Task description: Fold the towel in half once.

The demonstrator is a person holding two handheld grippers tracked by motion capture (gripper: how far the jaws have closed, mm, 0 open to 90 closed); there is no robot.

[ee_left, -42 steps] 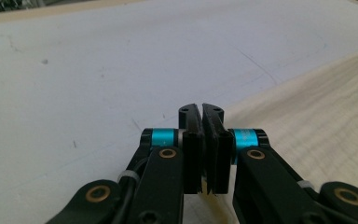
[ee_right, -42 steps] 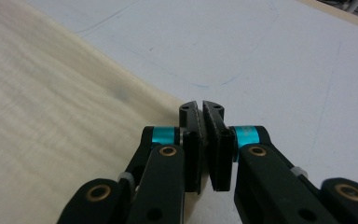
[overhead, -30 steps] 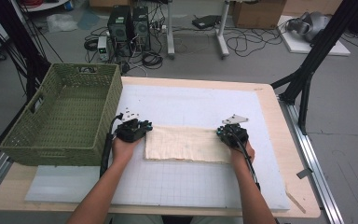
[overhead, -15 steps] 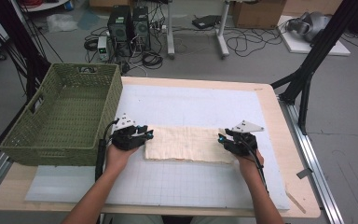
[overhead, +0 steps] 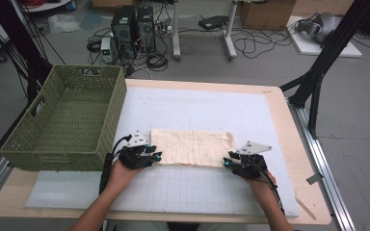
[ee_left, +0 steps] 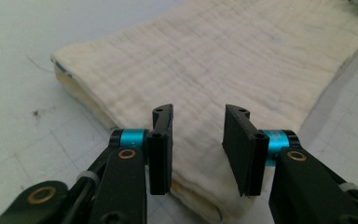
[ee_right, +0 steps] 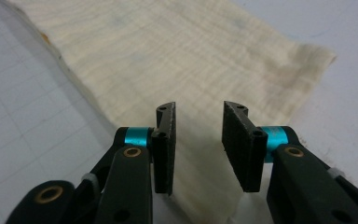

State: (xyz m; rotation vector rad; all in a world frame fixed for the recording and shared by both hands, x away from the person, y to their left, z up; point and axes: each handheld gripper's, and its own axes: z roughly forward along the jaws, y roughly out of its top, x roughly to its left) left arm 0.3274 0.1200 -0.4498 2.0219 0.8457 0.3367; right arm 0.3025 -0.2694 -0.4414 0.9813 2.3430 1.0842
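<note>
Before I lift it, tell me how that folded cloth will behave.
The cloth is probably floppy: its crinkled weave and soft stacked layers show in the left gripper view, so it will likely sag between two grips. It looks light. The layers may slip apart unless each grip takes the whole folded edge.

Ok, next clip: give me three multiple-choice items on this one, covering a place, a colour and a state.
1. Where does the wicker basket stand?
A. at the table's left side
B. on the cloth
C. at the table's right edge

2. What colour is the folded cloth?
A. dark blue
B. cream
C. red

3. How does the left tool stand?
A. clamped on the basket's rim
B. open, over the cloth's corner
C. lifting the cloth off the table

Answers:
1 A: the high view has the basket left of the white mat.
2 B: the cloth looks pale cream in each view.
3 B: the left gripper view has a gap between the pads with the cloth lying flat below.
</note>
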